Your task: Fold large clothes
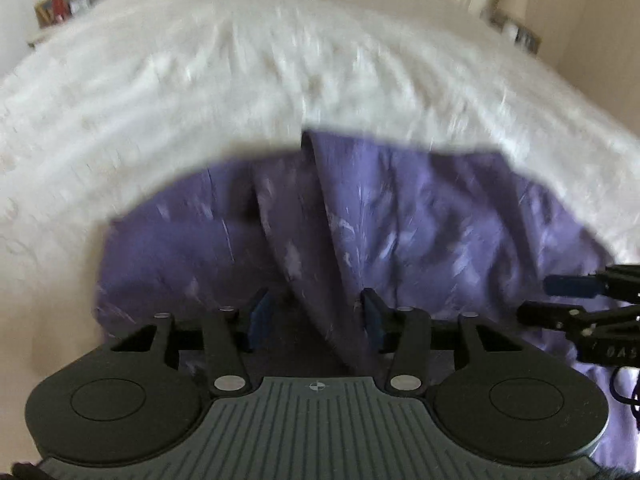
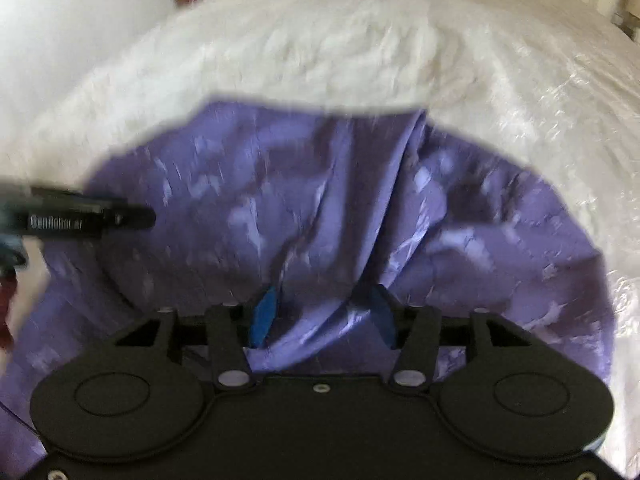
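Bedspread, white and wide, covers the bed with bare room all round the purple garment, which lies crumpled on its near side under both tools. The left gripper stands spread, a ridge of cloth running between its blue pads. The right gripper, close alongside, is likewise parted over bunched purple folds.

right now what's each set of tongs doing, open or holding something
Left tongs: open, purple garment fabric between the pads, not pinched.
Right tongs: open, a fold of the garment between the pads, not clamped.
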